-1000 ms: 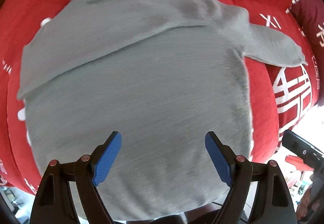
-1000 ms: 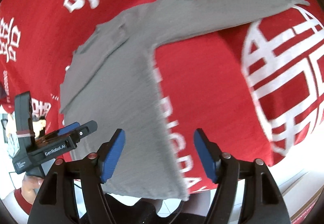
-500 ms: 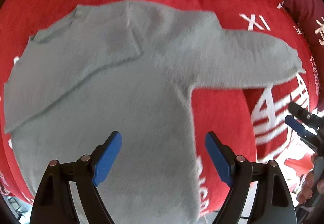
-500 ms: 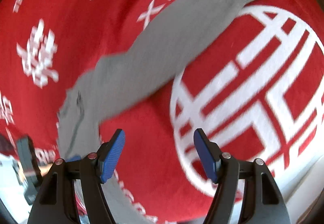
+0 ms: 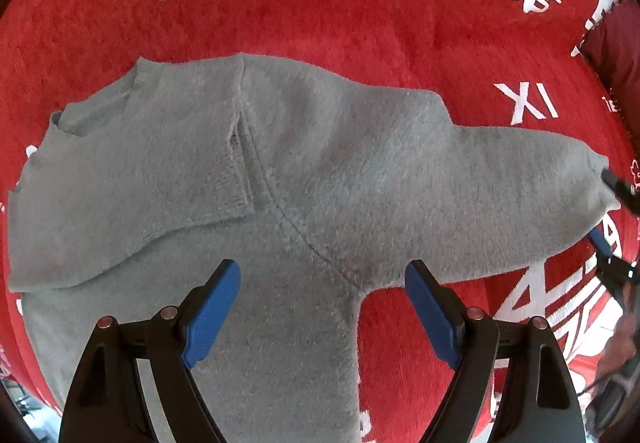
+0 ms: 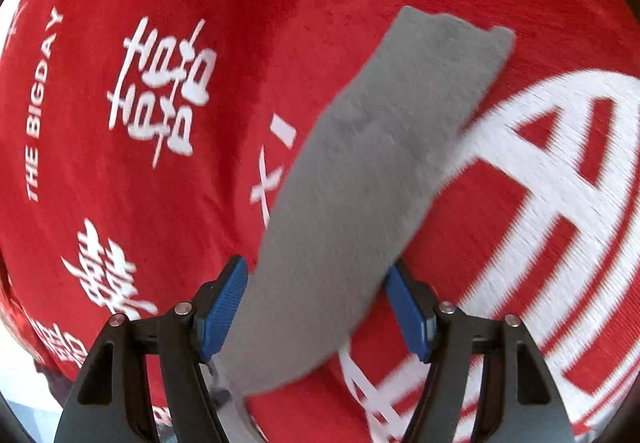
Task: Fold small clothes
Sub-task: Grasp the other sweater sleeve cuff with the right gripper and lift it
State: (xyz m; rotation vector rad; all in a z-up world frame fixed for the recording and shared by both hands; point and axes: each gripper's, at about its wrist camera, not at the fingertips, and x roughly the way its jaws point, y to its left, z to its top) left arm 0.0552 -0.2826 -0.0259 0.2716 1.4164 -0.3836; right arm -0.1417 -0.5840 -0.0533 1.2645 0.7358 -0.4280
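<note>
Left hand-held gripper (image 5: 322, 309): jaws wide, empty, hovering over the armpit seam of the grey sweater (image 5: 248, 211) at lower centre of the left wrist frame. Right hand-held gripper (image 6: 316, 307): jaws wide, straddling the outstretched sleeve (image 6: 372, 183) near its lower part; pads not seen pressing, nothing held.

Sweater lies flat on the red blanket (image 5: 320, 3). One sleeve is already folded across the chest at left of frame; the other sleeve extends to the right edge, its cuff (image 6: 452, 31) in the upper right of the right wrist frame.

Risks, judged:
- Plush blanket could get pinched with the sleeve if the pads go down too deep.
- Grip falling mid-sleeve: cuff may droop and the fold land crooked.
- Body unpinned: sweater may drag and undo the first fold.
</note>
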